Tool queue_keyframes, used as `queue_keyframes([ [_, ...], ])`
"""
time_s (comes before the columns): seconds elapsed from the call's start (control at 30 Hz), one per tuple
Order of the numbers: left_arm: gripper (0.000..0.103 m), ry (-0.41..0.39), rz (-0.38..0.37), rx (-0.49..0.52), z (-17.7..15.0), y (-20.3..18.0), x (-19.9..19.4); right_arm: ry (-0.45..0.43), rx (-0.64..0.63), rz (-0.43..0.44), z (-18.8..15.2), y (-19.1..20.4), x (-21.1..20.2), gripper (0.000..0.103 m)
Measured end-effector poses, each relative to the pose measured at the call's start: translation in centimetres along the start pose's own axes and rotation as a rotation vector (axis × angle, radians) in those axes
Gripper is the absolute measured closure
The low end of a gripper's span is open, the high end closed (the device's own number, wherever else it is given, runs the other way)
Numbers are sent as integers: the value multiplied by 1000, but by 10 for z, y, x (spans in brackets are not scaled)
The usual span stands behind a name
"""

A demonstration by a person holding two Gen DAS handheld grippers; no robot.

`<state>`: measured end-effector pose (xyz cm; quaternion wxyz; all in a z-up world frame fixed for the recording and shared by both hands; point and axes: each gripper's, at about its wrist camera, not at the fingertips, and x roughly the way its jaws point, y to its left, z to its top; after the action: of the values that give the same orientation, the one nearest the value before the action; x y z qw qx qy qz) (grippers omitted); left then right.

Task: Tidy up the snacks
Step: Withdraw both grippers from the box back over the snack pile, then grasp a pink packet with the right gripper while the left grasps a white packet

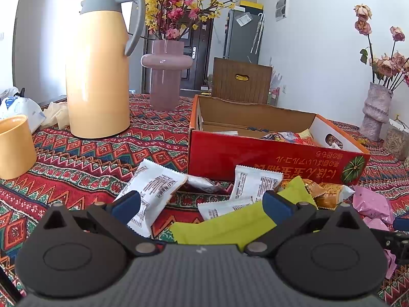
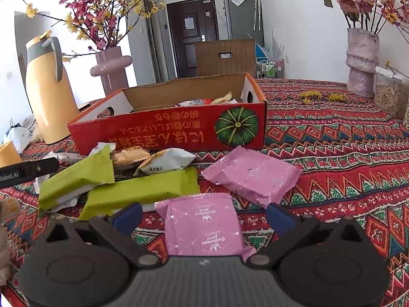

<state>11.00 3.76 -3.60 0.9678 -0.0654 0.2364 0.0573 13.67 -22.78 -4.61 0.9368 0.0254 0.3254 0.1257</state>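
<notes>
The left gripper is hovering low over the patterned cloth with its blue-padded fingers spread wide and gripping nothing; it is sitting level, pointing toward the box. Between and just past its tips, a flat lime-green wrapper is lying in the lower middle of the left view, crossed by a crinkly white packet with small black print at the left finger and a second white packet leaning near the box front. The right gripper is likewise standing wide, level and low, holding nothing, and a glossy pink square packet with silver print is lying flat on the cloth between its fingers, at the lower middle of the right view. Just beyond it, a puffier pink packet is resting right of centre, and two long lime-green bars are overlapping at the left, with a brown-and-white packet behind them. Behind the pile, the red cardboard box, open-topped with a green pumpkin picture and upside-down yellow lettering, is holding more snacks inside. The woven tablecloth is showing red zigzag bands. In the upper left of the left view, a smooth yellow jug with a grey handle is standing beside a pink glass vase.
</notes>
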Motion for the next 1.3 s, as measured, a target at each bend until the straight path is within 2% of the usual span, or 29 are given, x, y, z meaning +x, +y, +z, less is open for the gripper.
queue_keyframes([
  [0.27,0,6,-4,-8,0,1,0,77,-25,12,-1,1,10,3],
  [0.47,0,9,-6,-11,0,1,1,92,-72,13,1,6,15,5],
  [0.8,0,15,0,-10,0,1,2,69,-105,-16,-1,6,12,27],
  [0.93,0,13,-1,-11,0,1,2,58,-114,-20,-3,8,8,42],
  [1.3,0,11,-2,-14,0,1,1,24,-107,-33,-8,11,-4,43],
])
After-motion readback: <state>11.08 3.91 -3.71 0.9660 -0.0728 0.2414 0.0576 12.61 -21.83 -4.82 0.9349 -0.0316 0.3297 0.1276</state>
